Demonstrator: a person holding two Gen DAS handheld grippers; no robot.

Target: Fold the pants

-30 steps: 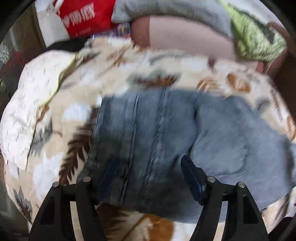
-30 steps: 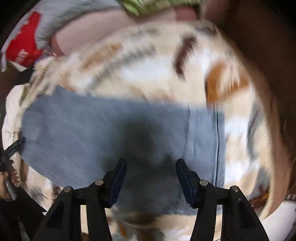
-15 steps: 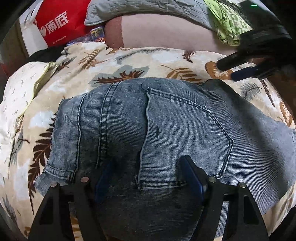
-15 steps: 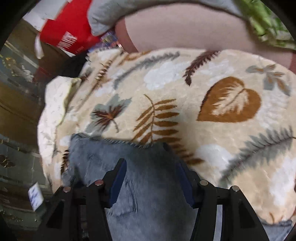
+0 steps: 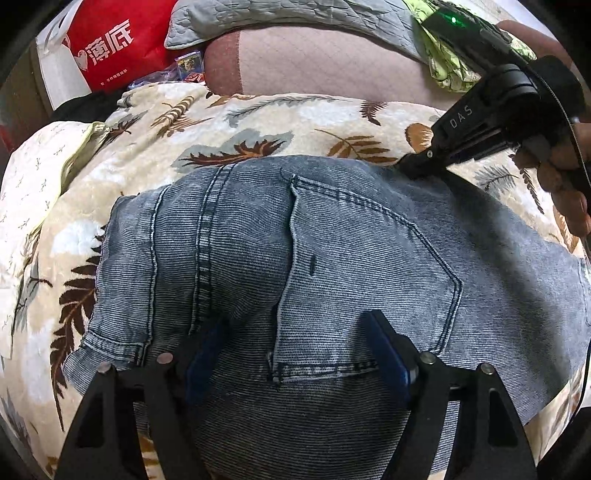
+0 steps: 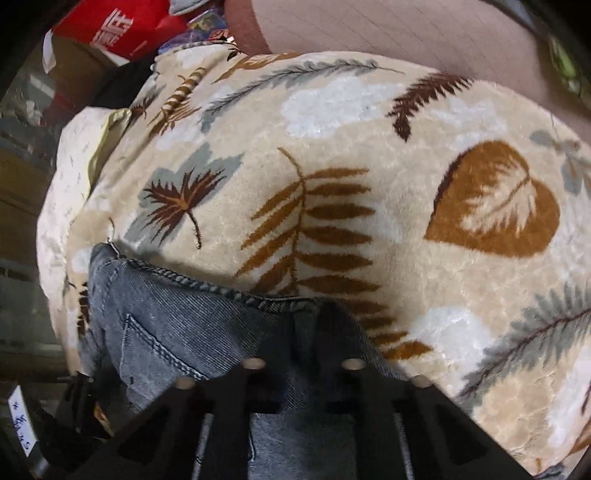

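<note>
On blanket (image 5: 258, 122) | pants (image 5: 295, 258): 1 | left gripper (image 5: 295, 354) open | right gripper (image 5: 410, 168) shut

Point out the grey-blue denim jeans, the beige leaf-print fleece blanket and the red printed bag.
grey-blue denim jeans (image 5: 369, 251), left wrist view, on the back pocket panel.
beige leaf-print fleece blanket (image 6: 351, 110), right wrist view, on a pale patch beyond the jeans.
red printed bag (image 5: 110, 48), left wrist view, on its lettered face.

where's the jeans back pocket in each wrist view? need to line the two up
Left wrist: back pocket fills the centre of the jeans, just above the open left gripper.
Right wrist: back pocket sits lower left, partly hidden, left of the right gripper shut on the jeans' edge.
Shared landmark: red bag, top left in both.
</note>
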